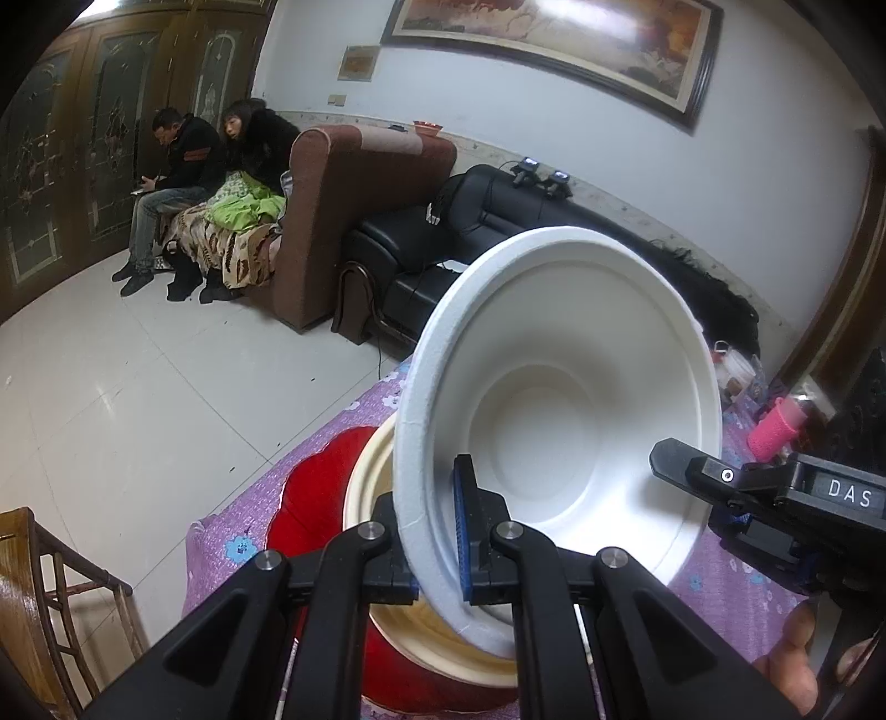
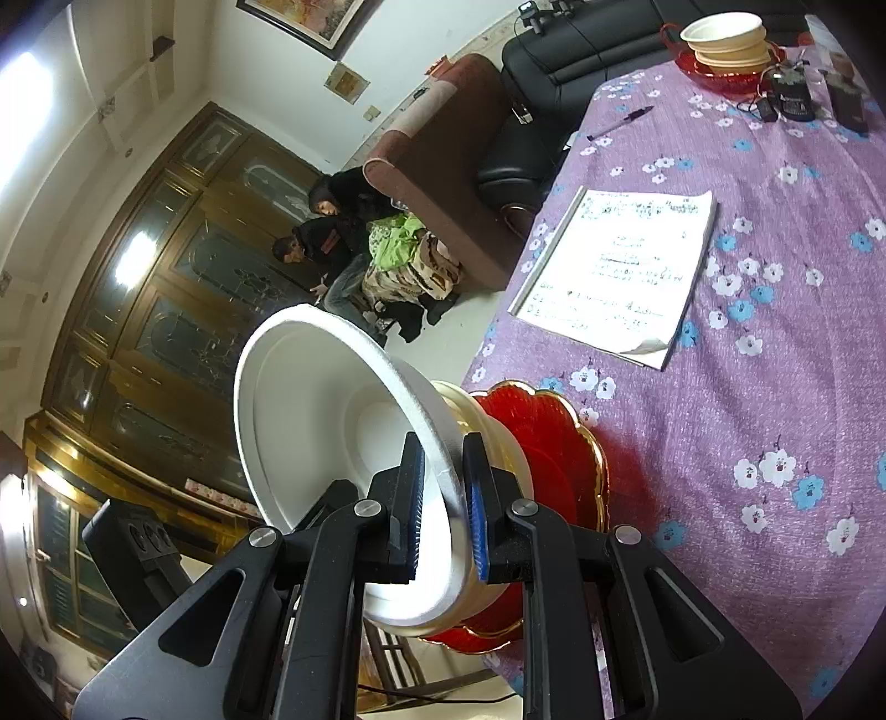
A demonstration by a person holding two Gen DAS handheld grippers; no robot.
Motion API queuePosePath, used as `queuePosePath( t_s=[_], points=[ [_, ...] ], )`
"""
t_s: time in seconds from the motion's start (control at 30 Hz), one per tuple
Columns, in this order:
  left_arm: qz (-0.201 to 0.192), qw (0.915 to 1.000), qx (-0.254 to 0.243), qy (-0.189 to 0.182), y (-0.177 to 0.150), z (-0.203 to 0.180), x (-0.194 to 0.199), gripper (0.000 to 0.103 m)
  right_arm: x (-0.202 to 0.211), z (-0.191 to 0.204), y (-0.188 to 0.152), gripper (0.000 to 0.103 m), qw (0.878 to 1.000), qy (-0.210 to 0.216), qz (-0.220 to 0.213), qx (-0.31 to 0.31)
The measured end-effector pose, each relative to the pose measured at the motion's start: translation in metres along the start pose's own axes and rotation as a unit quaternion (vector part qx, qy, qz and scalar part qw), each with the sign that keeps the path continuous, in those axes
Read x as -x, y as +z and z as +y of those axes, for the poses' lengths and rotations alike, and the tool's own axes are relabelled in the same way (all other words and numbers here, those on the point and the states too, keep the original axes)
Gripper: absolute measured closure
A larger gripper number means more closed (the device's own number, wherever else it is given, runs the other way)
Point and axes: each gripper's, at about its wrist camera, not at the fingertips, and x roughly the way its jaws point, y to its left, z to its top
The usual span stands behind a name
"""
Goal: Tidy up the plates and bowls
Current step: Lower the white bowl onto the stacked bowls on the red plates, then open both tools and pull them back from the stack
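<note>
A white foam bowl (image 1: 554,399) hangs tilted, its mouth turned towards the left wrist camera, right over a cream bowl (image 1: 365,487) that sits on a red plate (image 1: 315,498). My left gripper (image 1: 429,498) is shut on the near rim of the white bowl. My right gripper (image 2: 443,443) is shut on the opposite rim of the white bowl (image 2: 310,421), with the cream bowl (image 2: 498,443) and the red gold-edged plate (image 2: 559,459) just behind it. The right gripper (image 1: 681,465) also shows at the bowl's right side in the left wrist view.
A purple flowered tablecloth (image 2: 775,387) covers the table. On it lie an open notebook (image 2: 614,271), a pen (image 2: 620,122), small devices and a second stack of cream bowls (image 2: 725,39) on a red plate. A wooden chair (image 1: 44,581) stands nearby. Two people sit on a sofa (image 1: 354,210).
</note>
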Motion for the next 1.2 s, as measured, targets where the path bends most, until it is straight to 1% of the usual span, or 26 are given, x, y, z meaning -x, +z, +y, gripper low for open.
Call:
queuePosePath(
  t_s=[0.23, 0.33, 0.47, 0.53, 0.57, 0.6, 0.63, 0.67, 0.7, 0.73, 0.77, 0.8, 0.83, 0.87, 0.9, 0.97, 1.0, 1.07, 1.1, 1.2],
  points=[
    [0.009, 0.9999, 0.003, 0.005, 0.001, 0.005, -0.004, 0.095, -0.009, -0.004, -0.002, 0.087, 1.000, -0.002, 0.005, 0.002],
    [0.008, 0.9999, 0.000, 0.013, 0.002, 0.006, -0.003, 0.094, -0.009, 0.000, -0.003, 0.087, 1.000, -0.009, 0.008, 0.015],
    [0.010, 0.9999, 0.004, 0.010, 0.003, 0.011, 0.001, 0.093, -0.007, 0.006, -0.006, 0.087, 0.999, -0.017, 0.008, 0.036],
    [0.015, 0.9998, -0.006, 0.009, 0.003, 0.010, 0.002, 0.089, -0.005, 0.009, -0.006, 0.087, 0.998, -0.020, 0.007, 0.052],
    [0.017, 0.9998, -0.009, 0.008, 0.003, 0.009, 0.003, 0.088, -0.004, 0.010, -0.006, 0.084, 0.998, -0.018, 0.011, 0.058],
    [0.017, 0.9998, -0.010, 0.009, 0.003, 0.009, 0.004, 0.085, -0.003, 0.011, -0.006, 0.084, 0.998, -0.020, 0.010, 0.060],
    [0.018, 0.9997, -0.014, 0.011, 0.003, 0.009, 0.005, 0.078, 0.001, 0.012, -0.007, 0.084, 0.997, -0.026, 0.002, 0.066],
    [0.018, 0.9996, -0.016, 0.011, 0.003, 0.009, 0.006, 0.074, 0.004, 0.012, -0.007, 0.084, 0.997, -0.026, -0.005, 0.073],
    [0.015, 0.9996, -0.017, 0.013, 0.003, 0.010, 0.009, 0.068, 0.008, 0.012, -0.008, 0.083, 0.996, -0.024, -0.013, 0.080],
    [0.011, 0.9995, -0.020, 0.020, 0.003, 0.011, 0.012, 0.055, 0.012, 0.013, -0.008, 0.083, 0.996, -0.023, -0.020, 0.085],
    [0.007, 0.9993, -0.025, 0.028, 0.003, 0.011, 0.015, 0.049, 0.017, 0.012, -0.007, 0.083, 0.995, -0.023, -0.028, 0.088],
    [0.000, 0.9989, -0.032, 0.035, 0.003, 0.011, 0.018, 0.039, 0.022, 0.011, -0.007, 0.081, 0.995, -0.021, -0.035, 0.090],
    [-0.002, 0.9987, -0.034, 0.039, 0.003, 0.011, 0.020, 0.033, 0.028, 0.009, -0.006, 0.076, 0.995, -0.019, -0.045, 0.089],
    [-0.003, 0.9986, -0.035, 0.041, 0.003, 0.011, 0.022, 0.032, 0.033, 0.007, -0.006, 0.067, 0.995, -0.018, -0.054, 0.086],
    [-0.004, 0.9985, -0.036, 0.041, 0.002, 0.012, 0.024, 0.031, 0.039, 0.003, -0.005, 0.064, 0.994, -0.019, -0.065, 0.082],
    [-0.011, 0.9981, -0.036, 0.049, 0.002, 0.013, 0.031, 0.031, 0.047, 0.001, -0.005, 0.064, 0.993, -0.018, -0.073, 0.086],
    [-0.020, 0.9975, -0.037, 0.056, 0.002, 0.012, 0.037, 0.031, 0.053, -0.001, -0.005, 0.064, 0.992, -0.024, -0.080, 0.092],
    [-0.047, 0.9956, -0.043, 0.068, 0.001, 0.006, 0.051, 0.027, 0.062, -0.004, -0.006, 0.064, 0.990, -0.035, -0.095, 0.098],
    [-0.059, 0.9946, -0.048, 0.070, 0.002, 0.002, 0.056, 0.022, 0.067, -0.006, -0.006, 0.064, 0.989, -0.036, -0.099, 0.099],
    [-0.102, 0.9889, -0.080, 0.074, -0.003, -0.021, 0.076, 0.022, 0.083, -0.015, -0.008, 0.064, 0.989, -0.037, -0.110, 0.097]
  ],
)
